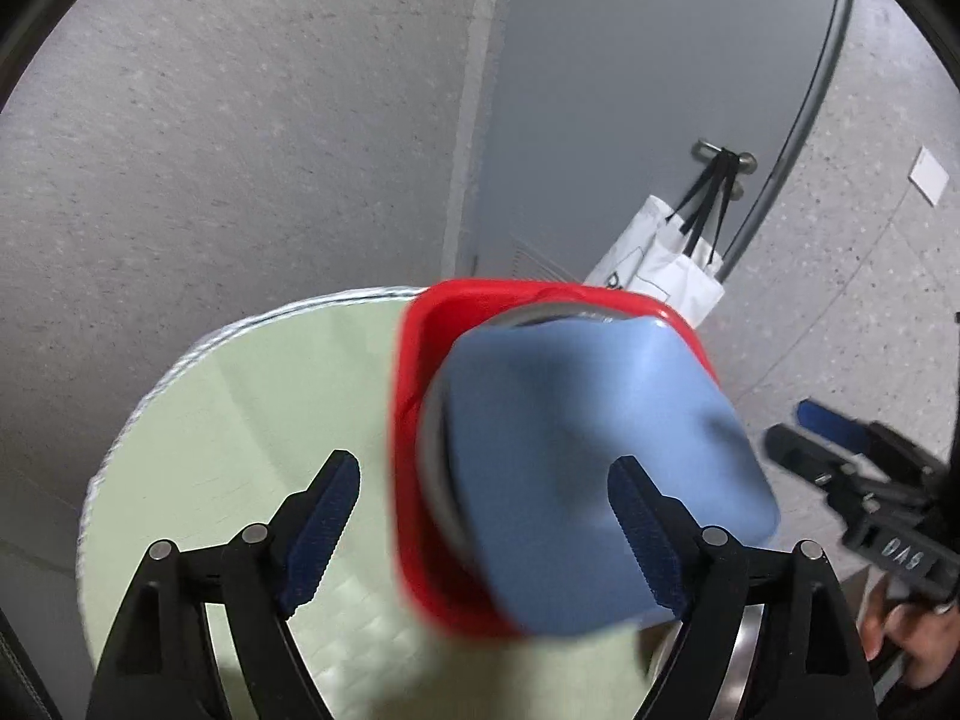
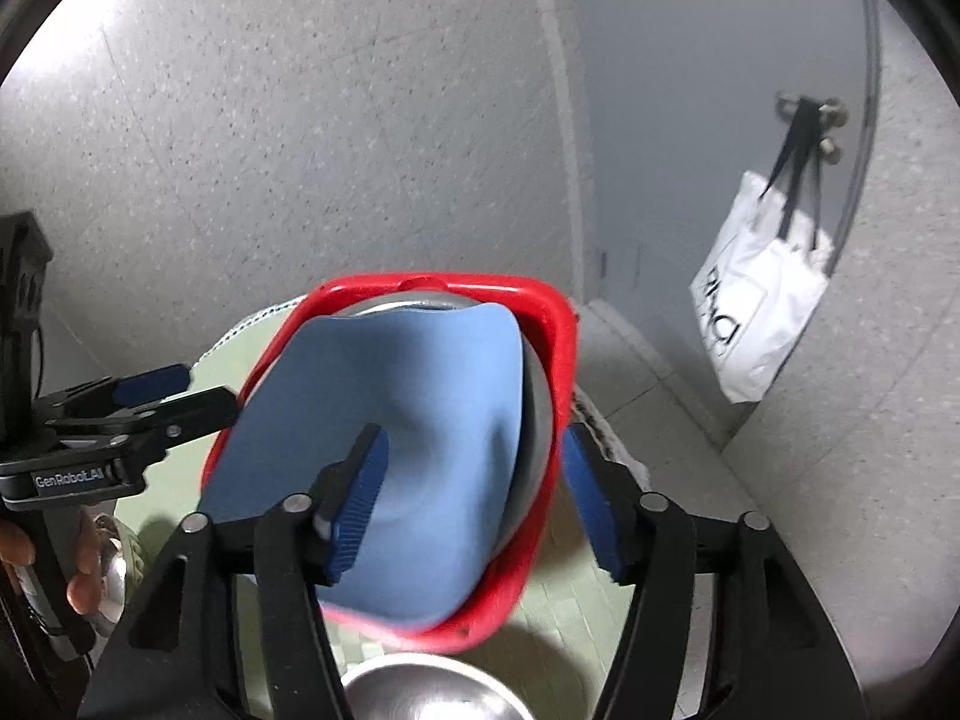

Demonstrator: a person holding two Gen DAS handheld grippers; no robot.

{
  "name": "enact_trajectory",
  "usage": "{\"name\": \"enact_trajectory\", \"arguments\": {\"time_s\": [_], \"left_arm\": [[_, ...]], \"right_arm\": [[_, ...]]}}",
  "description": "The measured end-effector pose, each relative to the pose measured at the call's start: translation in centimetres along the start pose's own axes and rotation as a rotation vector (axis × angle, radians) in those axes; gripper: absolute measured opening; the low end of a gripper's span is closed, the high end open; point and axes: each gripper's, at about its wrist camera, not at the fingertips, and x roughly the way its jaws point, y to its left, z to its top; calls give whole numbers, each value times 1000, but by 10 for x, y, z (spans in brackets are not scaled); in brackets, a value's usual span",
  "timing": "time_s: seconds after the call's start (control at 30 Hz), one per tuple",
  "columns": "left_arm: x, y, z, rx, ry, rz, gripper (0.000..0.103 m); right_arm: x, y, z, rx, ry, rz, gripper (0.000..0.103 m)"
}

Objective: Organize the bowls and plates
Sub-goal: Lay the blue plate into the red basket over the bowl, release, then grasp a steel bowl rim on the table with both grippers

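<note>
A red square basin (image 1: 414, 420) stands tilted on the pale green round table (image 1: 252, 396). In it sit a steel bowl (image 1: 435, 456) and a blue square plate (image 1: 576, 456). My left gripper (image 1: 486, 516) is open, with the basin's left rim between its fingers. In the right wrist view the red basin (image 2: 555, 330) holds the blue plate (image 2: 408, 420) and the steel bowl (image 2: 534, 414). My right gripper (image 2: 474, 504) is open, its fingers on either side of the basin's right rim and the stack. I cannot tell if they touch.
A second steel bowl (image 2: 420, 690) lies on the table below the right gripper. A white tote bag (image 2: 756, 312) hangs from a door handle (image 1: 720, 156) at the right. Grey speckled wall stands behind the table.
</note>
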Motion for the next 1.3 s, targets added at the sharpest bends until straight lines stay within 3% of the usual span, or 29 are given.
{"name": "enact_trajectory", "arguments": {"time_s": [0.1,0.27,0.53,0.7,0.83,0.97,1.07,1.1,1.2,1.3], "left_arm": [[-38,9,-31,14,-37,27,90],[-89,18,-103,29,-50,60,91],[-143,10,-213,3,-41,60,91],[-161,1,-253,-7,-12,73,90],[-152,-8,-262,-13,31,86,88],[-139,-7,-272,-73,95,73,72],[-130,-3,-276,-104,138,48,55],[-126,-3,-277,-105,151,48,44],[-117,-5,-279,-103,175,27,26],[-115,-9,-277,-93,170,5,17]], "right_arm": [[-26,16,-18,-12,-8,22,72],[-54,54,-69,-44,47,116,73],[-62,98,-157,-60,130,135,73],[-66,113,-198,-79,182,139,73],[-62,115,-213,-89,217,169,73],[-54,113,-229,-91,253,179,69],[-49,110,-236,-78,283,197,60],[-48,110,-238,-80,289,207,53],[-39,110,-244,-61,335,249,26],[-37,109,-244,-53,332,252,21]]}}
